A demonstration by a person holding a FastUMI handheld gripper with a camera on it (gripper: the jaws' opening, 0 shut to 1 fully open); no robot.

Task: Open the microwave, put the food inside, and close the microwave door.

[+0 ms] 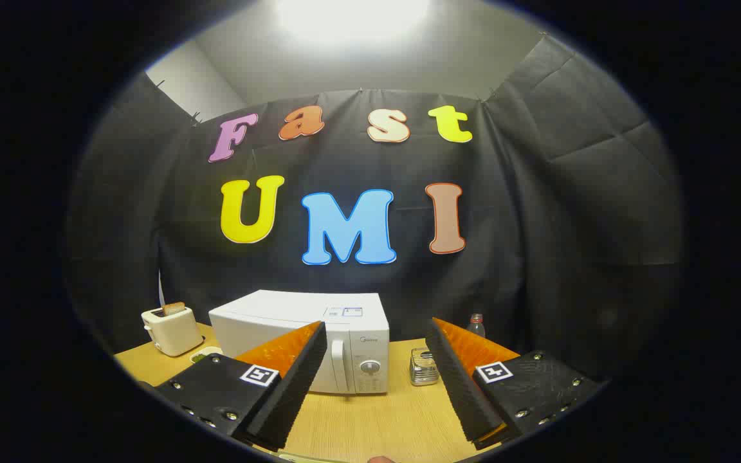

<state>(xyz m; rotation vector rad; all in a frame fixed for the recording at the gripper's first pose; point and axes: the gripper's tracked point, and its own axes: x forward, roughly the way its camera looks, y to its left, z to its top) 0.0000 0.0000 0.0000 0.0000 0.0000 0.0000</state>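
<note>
The gripper [377, 366] is held above the wooden table [370, 421] with its jaws spread wide and nothing between them. Straight ahead, beyond the fingers, the white microwave [309, 334] is seen with its door closed. A toaster [171, 330] with a slice of bread in it is set well to the microwave's left, and a small dish [204, 354] is found in front of it, partly covered by the left finger. A glass jar [423, 367] and a bottle [476, 325] are placed to the right. Bare tabletop is left open between fingers and microwave. What the dish holds cannot be made out.
</note>
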